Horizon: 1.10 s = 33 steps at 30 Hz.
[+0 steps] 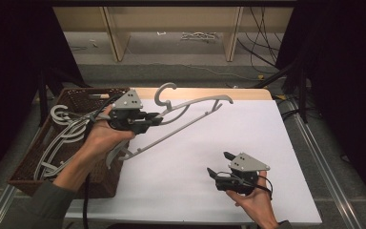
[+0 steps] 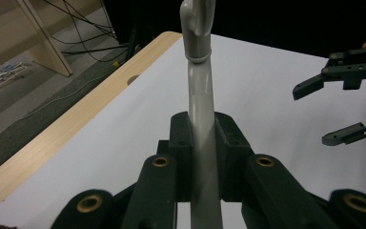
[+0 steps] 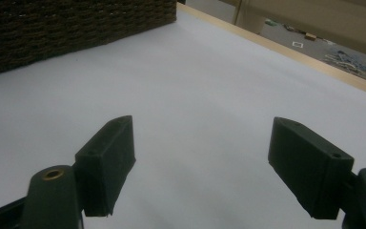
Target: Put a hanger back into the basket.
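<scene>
Left gripper point(image 1: 157, 118) clamped on grey hanger point(image 1: 190, 114), held above the table's point(image 1: 195, 157) far left beside the wicker basket point(image 1: 100, 179); right gripper point(image 1: 218, 164) wide open, empty, near right; likely mid-transfer, next needs a set-down or handover.

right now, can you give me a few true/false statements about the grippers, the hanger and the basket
1. The left gripper is shut on a grey hanger. True.
2. The right gripper holds a hanger. False: its jaws stand open with nothing between them.
3. More grey hangers lie in the brown wicker basket. True.
4. The basket sits at the right end of the white table. False: it sits at the left end.
5. The held hanger lies flat inside the basket. False: it reaches out over the table.
</scene>
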Tool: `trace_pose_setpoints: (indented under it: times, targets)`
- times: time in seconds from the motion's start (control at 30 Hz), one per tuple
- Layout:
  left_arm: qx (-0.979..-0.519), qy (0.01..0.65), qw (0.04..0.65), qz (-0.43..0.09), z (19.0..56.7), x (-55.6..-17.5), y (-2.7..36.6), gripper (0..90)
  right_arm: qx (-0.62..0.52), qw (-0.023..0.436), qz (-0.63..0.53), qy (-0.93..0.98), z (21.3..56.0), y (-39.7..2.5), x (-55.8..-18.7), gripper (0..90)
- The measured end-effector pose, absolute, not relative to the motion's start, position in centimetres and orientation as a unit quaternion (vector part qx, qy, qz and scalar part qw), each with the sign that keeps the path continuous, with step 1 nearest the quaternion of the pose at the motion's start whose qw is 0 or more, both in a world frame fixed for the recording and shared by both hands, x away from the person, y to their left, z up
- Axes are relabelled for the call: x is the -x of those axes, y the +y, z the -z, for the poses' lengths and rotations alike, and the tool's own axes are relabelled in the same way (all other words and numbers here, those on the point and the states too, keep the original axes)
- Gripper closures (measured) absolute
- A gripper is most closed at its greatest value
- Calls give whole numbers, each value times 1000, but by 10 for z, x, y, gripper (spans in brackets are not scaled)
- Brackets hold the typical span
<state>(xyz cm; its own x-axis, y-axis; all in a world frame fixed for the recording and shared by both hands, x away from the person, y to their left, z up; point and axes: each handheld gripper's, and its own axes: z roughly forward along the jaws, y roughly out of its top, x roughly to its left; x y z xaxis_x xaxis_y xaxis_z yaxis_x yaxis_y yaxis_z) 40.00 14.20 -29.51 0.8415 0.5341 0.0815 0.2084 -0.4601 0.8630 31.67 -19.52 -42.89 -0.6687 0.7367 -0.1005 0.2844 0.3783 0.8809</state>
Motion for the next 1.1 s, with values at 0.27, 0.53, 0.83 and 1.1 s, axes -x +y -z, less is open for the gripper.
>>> trace_pose_setpoints:
  times: [0.27, 0.53, 0.83, 1.1]
  targets:
    - [-827, 243, 470, -192, 286, -400, 171, 793, -322, 246, -454, 793, 431, -197, -315, 251]
    - [-809, 274, 472, -218, 284, -402, 212, 793, -324, 246, -457, 791, 431, -198, -313, 251]
    - [-796, 301, 464, -245, 291, -405, 247, 793, -326, 243, -456, 791, 432, -199, -311, 248]
    - [-786, 326, 458, -258, 304, -410, 278, 793, -330, 245, -460, 787, 432, -201, -309, 244]
